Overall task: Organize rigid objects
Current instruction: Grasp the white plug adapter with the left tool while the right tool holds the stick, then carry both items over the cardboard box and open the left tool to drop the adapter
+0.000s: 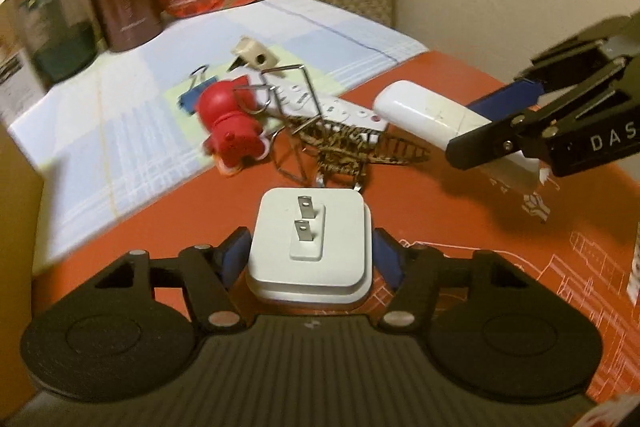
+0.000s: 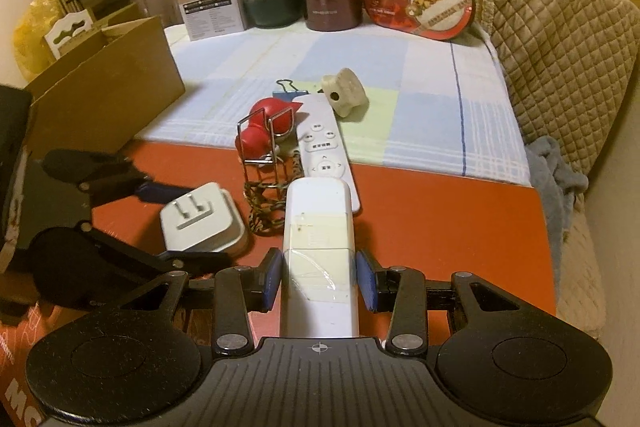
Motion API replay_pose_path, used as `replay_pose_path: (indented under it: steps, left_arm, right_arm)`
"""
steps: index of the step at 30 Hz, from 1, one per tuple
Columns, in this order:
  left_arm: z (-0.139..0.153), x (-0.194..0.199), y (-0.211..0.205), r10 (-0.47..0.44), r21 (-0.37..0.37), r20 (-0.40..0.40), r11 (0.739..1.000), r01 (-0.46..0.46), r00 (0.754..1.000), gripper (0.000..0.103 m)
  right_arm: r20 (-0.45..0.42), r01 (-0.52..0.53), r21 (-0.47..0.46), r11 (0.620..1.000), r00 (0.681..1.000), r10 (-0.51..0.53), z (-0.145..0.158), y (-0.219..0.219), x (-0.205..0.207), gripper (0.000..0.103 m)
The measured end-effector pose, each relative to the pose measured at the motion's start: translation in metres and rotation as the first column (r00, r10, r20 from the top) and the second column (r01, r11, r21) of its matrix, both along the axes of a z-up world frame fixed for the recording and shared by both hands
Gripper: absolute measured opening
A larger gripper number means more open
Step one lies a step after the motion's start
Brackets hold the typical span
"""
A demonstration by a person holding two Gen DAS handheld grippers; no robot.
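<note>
1. My left gripper sits low over the red table. Its two blue pads are about half open, one on each side of the white plug block.
2. The plug block stands on the table with its two metal prongs pointing up. The pads are right next to its sides. I cannot tell if they are pressing on it yet.
3. Just past the plug block there is a little heap: a red toy, a bent wire rack, a spotty cord and a long white remote with buttons.
4. Behind the heap, on the blue checked cloth, lie a blue binder clip and a beige knob.
5. My right gripper is on the right side. Its pads are squeezed in tight on a plain white remote.
6. That white remote is lifted a little. Its far end points at the heap and sits over the end of the remote with buttons.
</note>
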State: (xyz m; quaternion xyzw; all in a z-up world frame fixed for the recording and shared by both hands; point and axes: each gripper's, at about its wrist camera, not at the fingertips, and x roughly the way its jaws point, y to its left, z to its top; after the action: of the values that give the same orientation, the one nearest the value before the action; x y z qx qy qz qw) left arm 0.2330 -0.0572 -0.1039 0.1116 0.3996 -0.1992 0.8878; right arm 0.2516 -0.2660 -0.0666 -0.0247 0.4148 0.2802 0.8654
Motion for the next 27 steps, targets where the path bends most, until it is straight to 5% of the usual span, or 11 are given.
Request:
replay_pose_path:
  steps: [11,27]
  left_arm:
    - [0.03,-0.039,0.016,0.131,-0.066,-0.031,0.989,-0.133,0.991,0.061]
    - [0.129,-0.098,0.076,0.221,-0.111,0.079,0.971,-0.212,0.972,0.061]
  right_arm:
    - [0.002,0.032,0.059,0.998,0.999,-0.032,0.015,0.003,-0.01,0.037]
    - [0.048,0.026,0.162,0.987,0.998,-0.034,0.087,0.05,-0.077,0.037]
